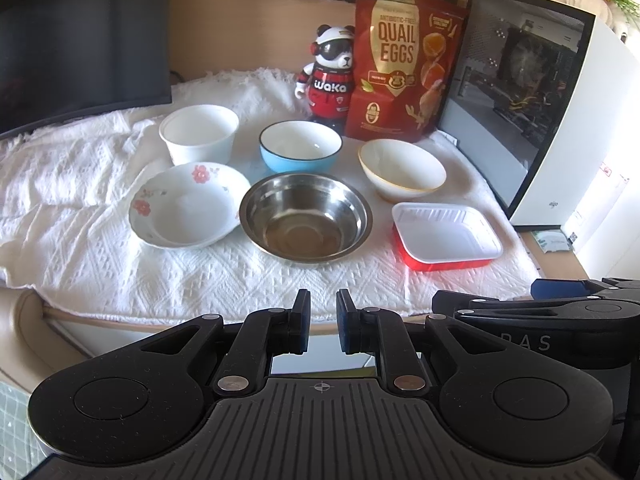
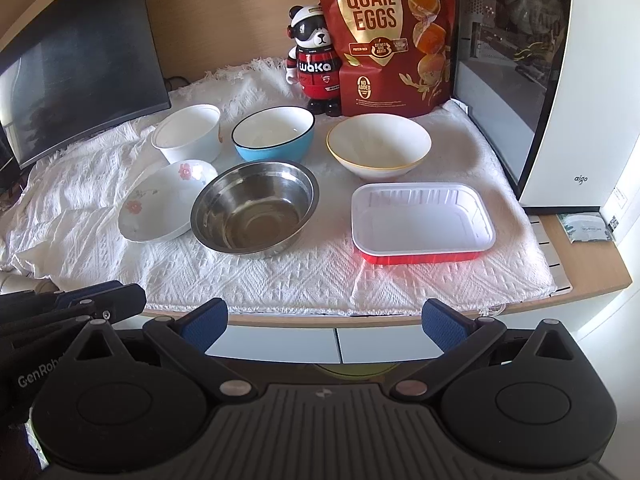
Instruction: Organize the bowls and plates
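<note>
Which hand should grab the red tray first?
Probably the right. The right gripper is open and empty, and the red tray lies almost straight ahead of it. The left gripper is nearly shut and faces the steel bowl instead.

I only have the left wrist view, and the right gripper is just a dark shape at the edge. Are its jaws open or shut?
Observer: Open. In the right wrist view the right gripper has its blue pads spread wide, with nothing between them.
Operator: What does it face?
Observer: It sits short of the desk edge. The gap between its pads lines up with the cloth, between the steel bowl and the red tray.
Operator: The logo on the white case is unreadable for me.
Observer: In the right wrist view it reads aigo, low on the front of the white case.
</note>
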